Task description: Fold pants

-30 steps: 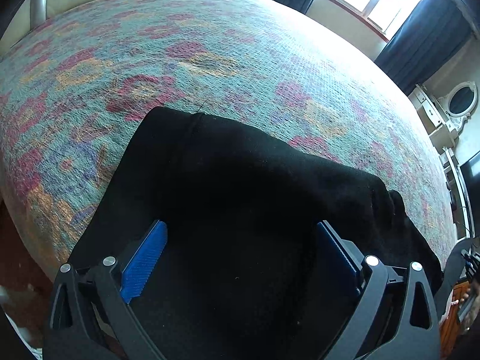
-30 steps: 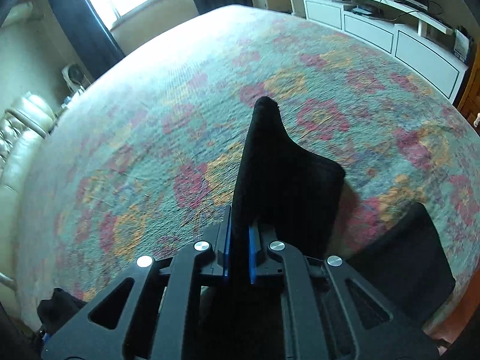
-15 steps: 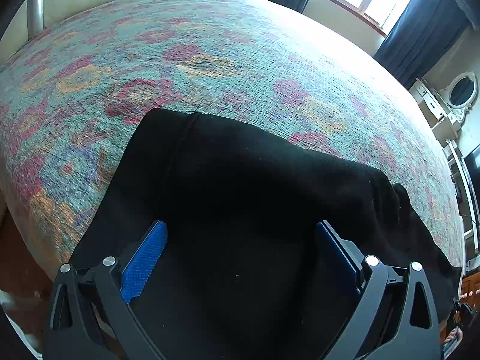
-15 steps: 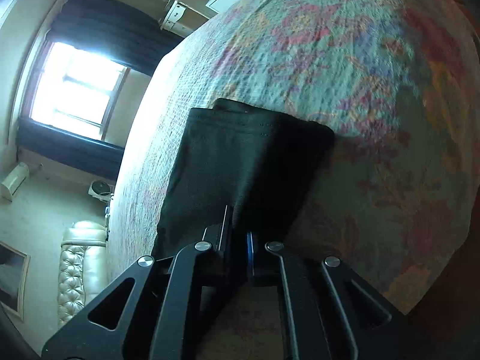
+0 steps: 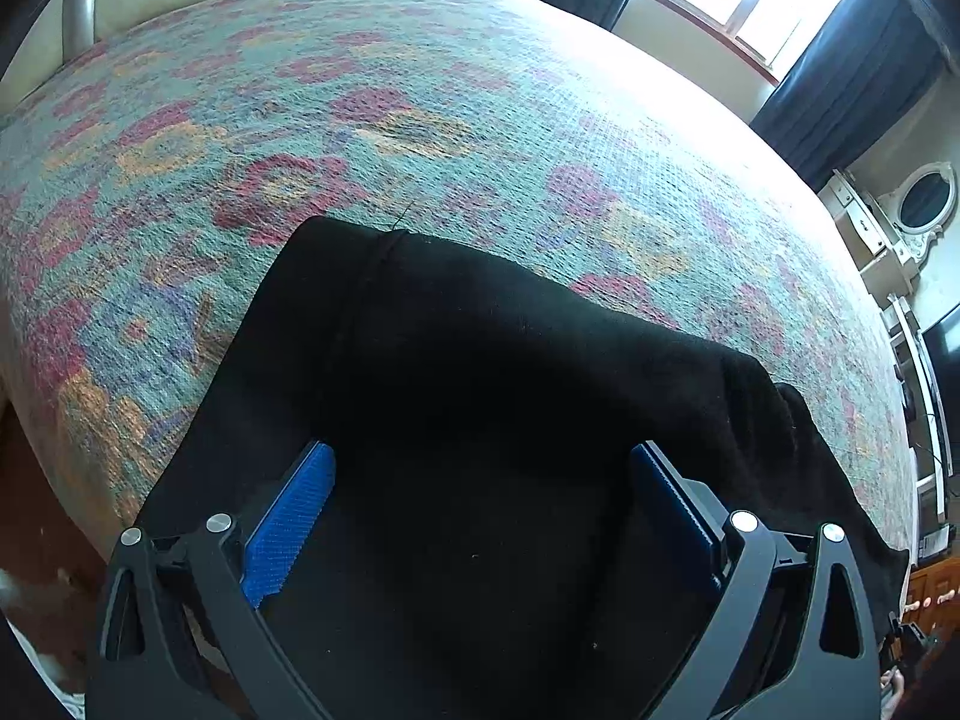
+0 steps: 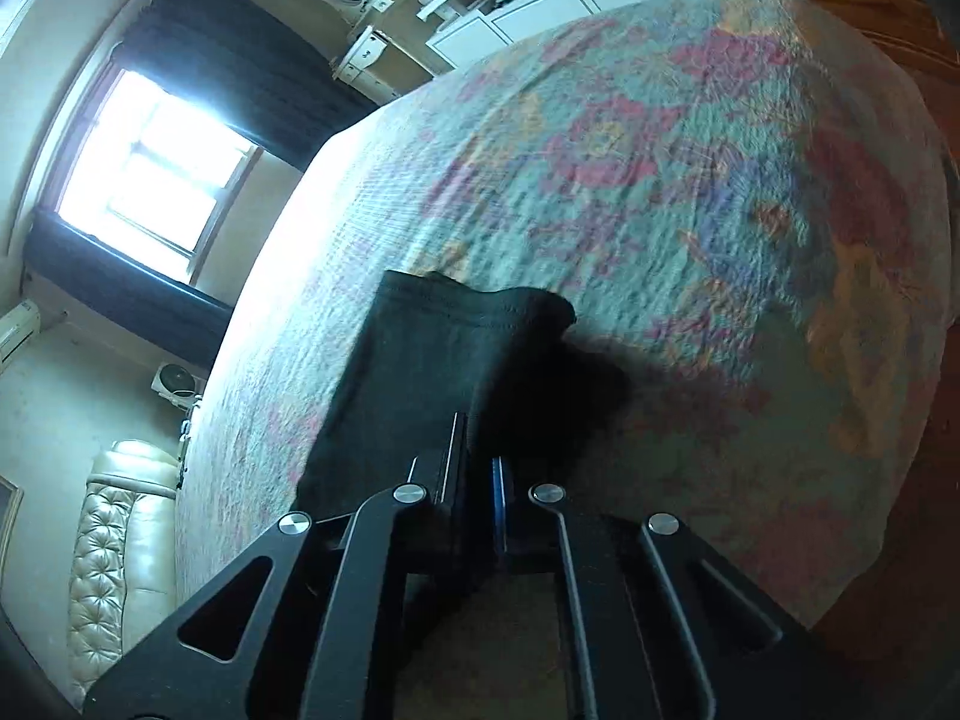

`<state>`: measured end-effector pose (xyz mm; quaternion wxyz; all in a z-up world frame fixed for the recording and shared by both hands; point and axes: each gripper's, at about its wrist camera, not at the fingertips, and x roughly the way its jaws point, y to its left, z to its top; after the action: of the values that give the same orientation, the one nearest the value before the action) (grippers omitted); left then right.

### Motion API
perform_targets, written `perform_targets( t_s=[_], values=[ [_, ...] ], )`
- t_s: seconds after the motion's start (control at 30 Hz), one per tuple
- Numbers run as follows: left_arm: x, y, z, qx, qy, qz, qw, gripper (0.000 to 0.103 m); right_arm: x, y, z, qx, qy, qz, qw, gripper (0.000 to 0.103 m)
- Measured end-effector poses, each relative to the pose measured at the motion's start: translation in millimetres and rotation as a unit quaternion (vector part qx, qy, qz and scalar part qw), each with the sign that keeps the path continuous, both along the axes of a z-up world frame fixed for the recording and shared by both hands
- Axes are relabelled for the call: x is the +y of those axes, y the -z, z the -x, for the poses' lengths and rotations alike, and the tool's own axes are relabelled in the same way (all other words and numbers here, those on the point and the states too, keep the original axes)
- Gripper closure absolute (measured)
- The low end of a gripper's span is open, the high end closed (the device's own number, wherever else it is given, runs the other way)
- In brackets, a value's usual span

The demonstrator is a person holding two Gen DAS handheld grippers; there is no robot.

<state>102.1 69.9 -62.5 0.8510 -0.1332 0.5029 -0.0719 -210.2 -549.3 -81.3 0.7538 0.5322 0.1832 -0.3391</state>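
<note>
On bed (image 5: 420, 96), black pants (image 5: 480, 360) spread beneath wide-open, empty left gripper (image 5: 480, 516); one end clamped in shut right gripper (image 6: 478, 468); fold likely skewed if dragged.

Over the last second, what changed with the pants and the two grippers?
The right gripper, shut on the pants, rolled and carried its held end down toward the bedspread. The left gripper stayed open and still over the pants.
</note>
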Motion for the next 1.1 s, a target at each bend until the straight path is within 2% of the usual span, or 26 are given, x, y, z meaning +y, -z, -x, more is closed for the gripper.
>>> perform_targets(
  t_s=[0.1,0.17,0.2,0.23,0.27,0.37,0.43,0.47,0.5,0.57,0.6,0.67,0.73,0.8,0.83,0.9,0.97,1.0,1.03,1.1],
  values=[
    [-1,0,0,0.003,0.012,-0.005,0.9999,0.006,2,-3,7,-0.004,0.004,0.009,1.0,0.096],
    [0,0,-1,0.005,0.01,-0.003,0.9999,0.006,0,-13,17,0.0,0.027,0.014,1.0,0.092],
    [1,0,-1,0.006,0.007,0.0,1.0,0.006,-3,-18,22,0.009,0.04,0.02,0.999,0.09],
    [2,0,-2,0.006,0.003,0.005,1.0,0.006,-4,-27,24,0.028,0.048,0.035,0.998,0.085],
    [3,-1,-2,0.007,-0.001,0.009,0.9999,0.006,-1,-37,20,0.056,0.045,0.058,0.996,0.084],
    [8,0,-3,0.009,-0.012,0.026,0.9995,0.006,19,-71,-22,0.096,-0.033,0.135,0.986,0.079],
    [8,0,-4,0.01,-0.011,0.029,0.9995,0.006,42,-88,-62,0.087,-0.107,0.171,0.976,0.065],
    [8,0,-5,0.011,-0.008,0.027,0.9995,0.006,54,-93,-86,0.073,-0.158,0.173,0.969,0.06],
    [8,0,-5,0.012,-0.004,0.025,0.9996,0.006,67,-94,-115,0.062,-0.22,0.169,0.959,0.053],
    [10,-1,-6,0.014,-0.005,0.033,0.9993,0.006,102,-92,-165,0.059,-0.323,0.174,0.928,0.053],
    [13,-1,-6,0.013,-0.009,0.042,0.999,0.006,118,-88,-189,0.064,-0.375,0.178,0.908,0.053],
    [21,-2,-6,0.009,-0.029,0.065,0.9974,0.006,156,-79,-236,0.091,-0.465,0.2,0.858,0.053],
    [27,-2,-6,0.01,-0.042,0.086,0.9954,0.006,180,-70,-268,0.114,-0.525,0.213,0.816,0.053],
    [28,-1,-8,0.012,-0.042,0.09,0.995,0.006,198,-67,-293,0.131,-0.561,0.219,0.788,0.053],
    [26,-1,-7,0.012,-0.038,0.084,0.9957,0.006,203,-63,-303,0.133,-0.578,0.21,0.777,0.053],
    [21,-1,-8,0.012,-0.03,0.067,0.9972,0.006,206,-57,-318,0.14,-0.598,0.193,0.765,0.054],
    [15,-1,-8,0.012,-0.022,0.047,0.9986,0.006,206,-44,-314,0.154,-0.605,0.181,0.76,0.058],
    [12,0,-8,0.012,-0.018,0.039,0.999,0.006,206,-39,-314,0.162,-0.61,0.177,0.755,0.076],
    [10,0,-9,0.012,-0.014,0.03,0.9994,0.006,206,-34,-313,0.179,-0.609,0.181,0.751,0.088],
    [6,0,-8,0.011,-0.009,0.018,0.9997,0.006,205,-30,-311,0.187,-0.603,0.183,0.753,0.093]
  ],
)
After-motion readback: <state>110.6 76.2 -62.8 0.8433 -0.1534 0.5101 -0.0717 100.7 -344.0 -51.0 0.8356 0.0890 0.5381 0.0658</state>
